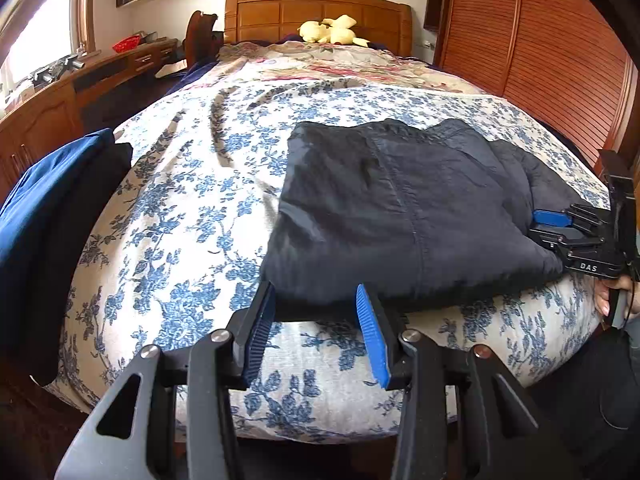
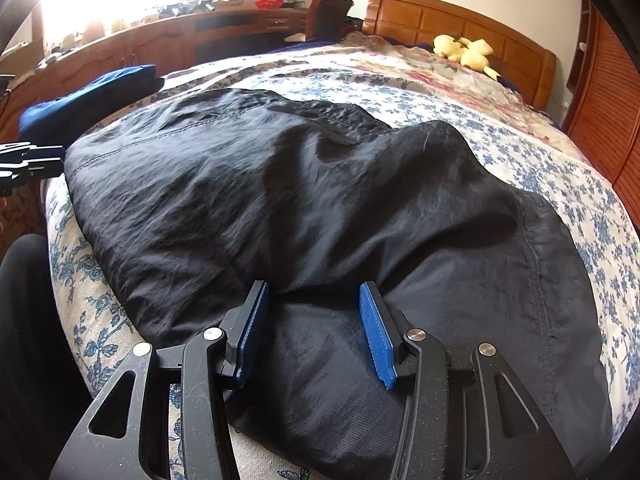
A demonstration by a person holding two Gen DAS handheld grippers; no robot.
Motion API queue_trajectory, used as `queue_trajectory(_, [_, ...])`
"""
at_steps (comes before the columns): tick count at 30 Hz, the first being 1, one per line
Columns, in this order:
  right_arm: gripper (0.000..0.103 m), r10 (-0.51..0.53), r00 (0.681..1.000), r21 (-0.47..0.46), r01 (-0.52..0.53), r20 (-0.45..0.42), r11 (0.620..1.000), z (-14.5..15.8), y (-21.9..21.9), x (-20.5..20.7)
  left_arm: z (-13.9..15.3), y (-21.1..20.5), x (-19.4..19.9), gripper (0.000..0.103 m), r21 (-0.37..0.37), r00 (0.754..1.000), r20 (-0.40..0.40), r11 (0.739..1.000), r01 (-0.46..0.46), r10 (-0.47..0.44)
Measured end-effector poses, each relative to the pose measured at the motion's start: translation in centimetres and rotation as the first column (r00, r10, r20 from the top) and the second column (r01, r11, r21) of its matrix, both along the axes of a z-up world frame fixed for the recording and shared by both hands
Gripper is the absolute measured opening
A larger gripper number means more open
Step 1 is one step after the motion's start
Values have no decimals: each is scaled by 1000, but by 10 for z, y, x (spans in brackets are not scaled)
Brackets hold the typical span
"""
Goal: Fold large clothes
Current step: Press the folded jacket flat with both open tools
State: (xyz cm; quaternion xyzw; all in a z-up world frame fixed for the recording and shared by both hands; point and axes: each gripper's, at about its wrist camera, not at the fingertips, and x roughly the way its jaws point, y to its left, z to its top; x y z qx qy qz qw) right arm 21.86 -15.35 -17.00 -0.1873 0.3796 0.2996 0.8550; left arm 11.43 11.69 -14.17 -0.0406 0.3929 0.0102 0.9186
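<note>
The dark garment [image 1: 400, 200] lies on the bed [image 1: 180, 200], near its foot edge and toward the right-hand corner, already doubled into a thick, roughly rectangular bundle with a stitched seam running down its top layer. Judging by that shape, at least one fold is done; the bundle remains broad and puffy, with a loose rumpled layer on its right side, so I judge another fold and some smoothing are left. The left tool [image 1: 316, 332] sits at the foot edge with its blue pads partly apart; the garment's near hem lies at the fingertips, but whether the pads press on it I cannot tell. The right tool [image 2: 316, 332] rests over the garment's right part, jaws likewise partly apart, with cloth bunched up between the fingertips; a real pinch cannot be confirmed there either. In the left view a hand [image 1: 608, 296] holds that tool at the bed's right edge. Further out, a blue garment [image 1: 48, 200] sits at the bed's left edge, seemingly on a dark one, perhaps finished items. A yellow plush toy [image 1: 332, 30] lies by the wooden headboard [image 1: 280, 12] at the far end.
</note>
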Motion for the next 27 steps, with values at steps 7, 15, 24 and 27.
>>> queue_trajectory(7, [47, 2, 1000, -5, -2, 9, 1000, 0, 2, -3, -24, 10, 12, 42, 7, 997, -67, 999, -33, 33])
queue_trajectory(15, [47, 4, 1000, -6, -4, 20, 1000, -1, 2, -2, -30, 9, 15, 45, 6, 997, -67, 999, -36, 36])
queue_trajectory(24, [47, 0, 999, -1, 0, 37, 1000, 7, 1, -8, -31, 8, 15, 45, 6, 997, -63, 999, -42, 43])
queue_trajectory(27, [47, 18, 999, 45, -19, 27, 999, 17, -3, -13, -31, 8, 14, 45, 8, 997, -63, 999, -43, 44])
